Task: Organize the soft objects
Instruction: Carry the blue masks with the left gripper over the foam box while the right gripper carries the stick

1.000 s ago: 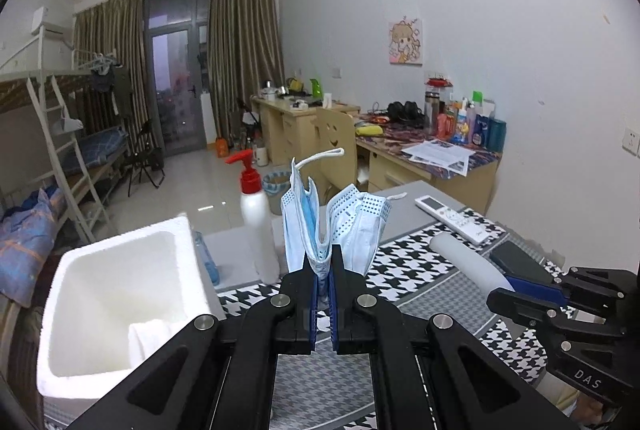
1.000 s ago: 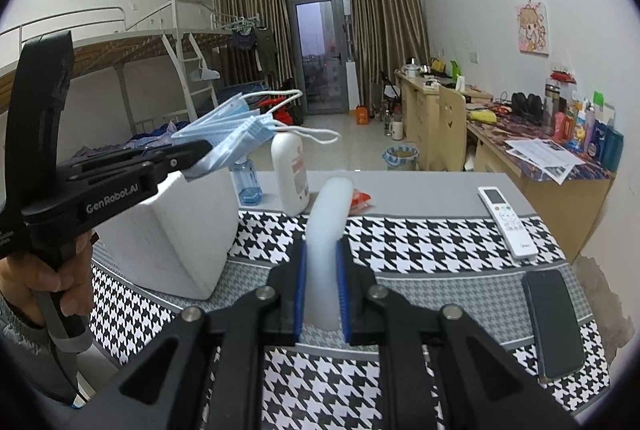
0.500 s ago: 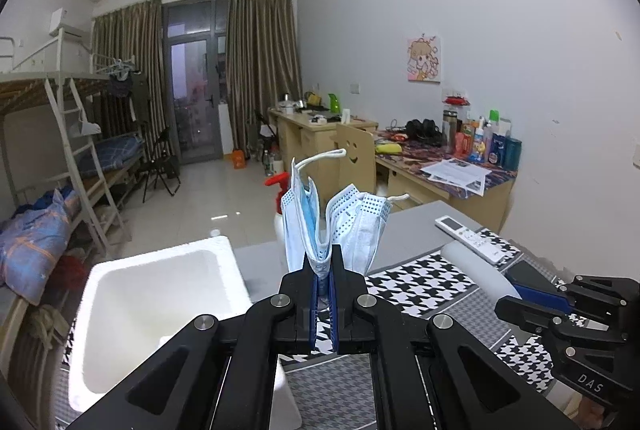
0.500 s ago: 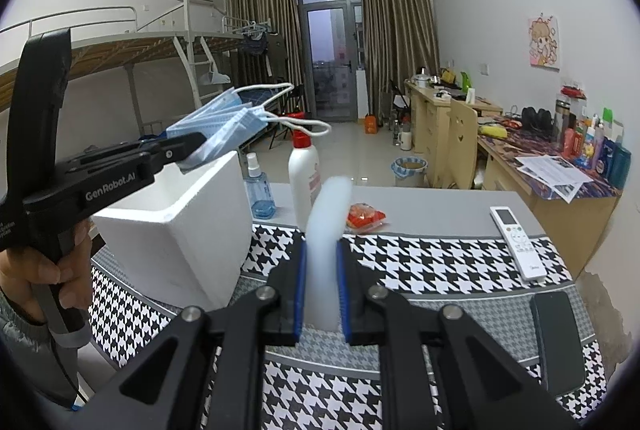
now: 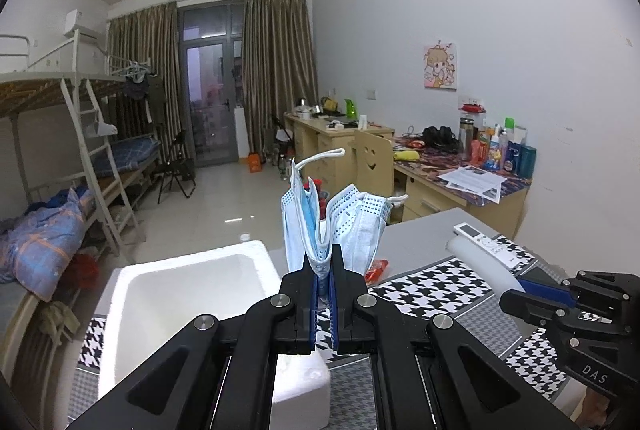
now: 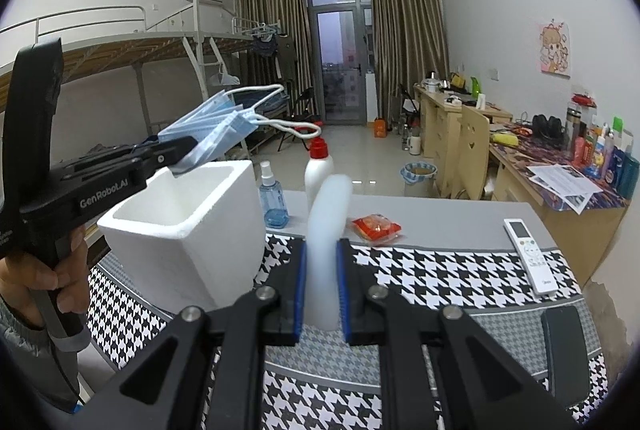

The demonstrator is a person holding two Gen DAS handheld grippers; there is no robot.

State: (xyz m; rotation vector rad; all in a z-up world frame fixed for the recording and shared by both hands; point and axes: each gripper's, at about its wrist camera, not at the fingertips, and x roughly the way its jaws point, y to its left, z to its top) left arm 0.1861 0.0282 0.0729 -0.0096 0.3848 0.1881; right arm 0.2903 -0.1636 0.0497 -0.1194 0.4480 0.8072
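Note:
My left gripper [image 5: 324, 264] is shut on a bundle of blue face masks [image 5: 332, 222], held up above the near right corner of the white foam box [image 5: 132, 290]. In the right wrist view the same masks [image 6: 212, 128] hang over the foam box [image 6: 192, 242] from the left gripper [image 6: 182, 154]. Pinched between the blue pads of my right gripper [image 6: 322, 258] is a white foam sponge strip [image 6: 330, 214], standing upright. From the left wrist view that sponge [image 5: 480, 260] and the right gripper [image 5: 520, 290] sit at the right.
A spray bottle [image 6: 274, 200], a white bottle with red cap [image 6: 319, 170], a red snack packet [image 6: 376, 226], a white remote [image 6: 528, 254] and a dark phone [image 6: 564, 346] lie on the houndstooth-cloth table [image 6: 440, 270]. A hand [image 6: 36, 270] holds the left gripper's handle.
Both grippers have lifted a little with their loads. The foam box now sits lower and nearer under the masks in both views.

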